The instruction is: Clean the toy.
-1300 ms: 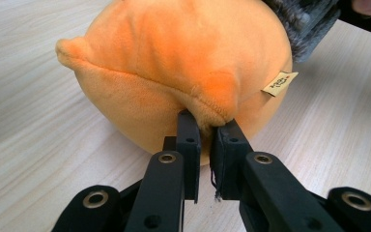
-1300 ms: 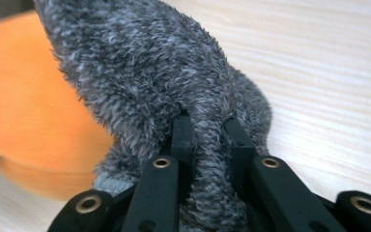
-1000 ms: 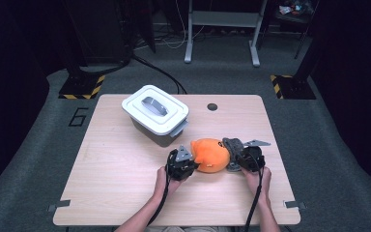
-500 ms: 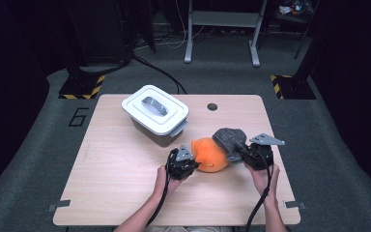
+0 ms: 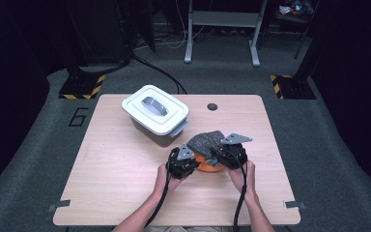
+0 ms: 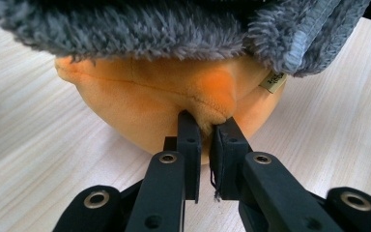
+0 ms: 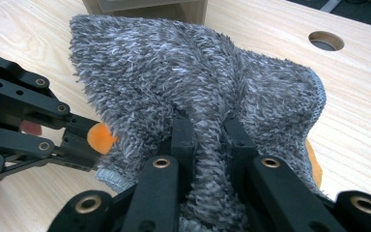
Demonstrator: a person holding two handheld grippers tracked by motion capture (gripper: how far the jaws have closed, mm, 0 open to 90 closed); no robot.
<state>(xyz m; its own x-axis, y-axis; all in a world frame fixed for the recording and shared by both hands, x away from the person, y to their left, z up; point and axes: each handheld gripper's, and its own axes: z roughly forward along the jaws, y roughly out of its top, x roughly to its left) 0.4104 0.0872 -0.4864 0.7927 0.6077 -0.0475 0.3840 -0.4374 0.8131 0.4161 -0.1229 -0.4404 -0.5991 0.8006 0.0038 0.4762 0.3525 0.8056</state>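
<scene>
Work in hand: fitting a grey fleece cover over an orange plush cushion, judged from both grips.
Table: light wooden tabletop [image 5: 116, 183]; all items rest on it.
Lidded box: grey plastic box with a white handled lid [image 5: 155, 114], far-left of the work area, well apart from the grippers, not involved.
Left gripper [image 5: 182, 163]: jaws narrow, pinching a fold at the seam of the round orange plush cushion [image 6: 174, 104]. Purpose, as judged: anchor the cushion so it does not slide or turn while the cover is pulled.
Cushion position: on the table, near the centre and toward the near edge, between the two grippers, mostly hidden under the cover in the high view.
Right gripper [image 5: 228, 155]: jaws narrow, clamped on a bunch of the fuzzy grey fleece cover [image 7: 198, 87]. Purpose, as judged: drag the fabric across the cushion top toward the left.
Cover position: draped over the cushion top; hemmed edge hangs at the right side in the left gripper view.
Cable hole: round opening [image 5: 212, 107] at the far side of the table, unused.
</scene>
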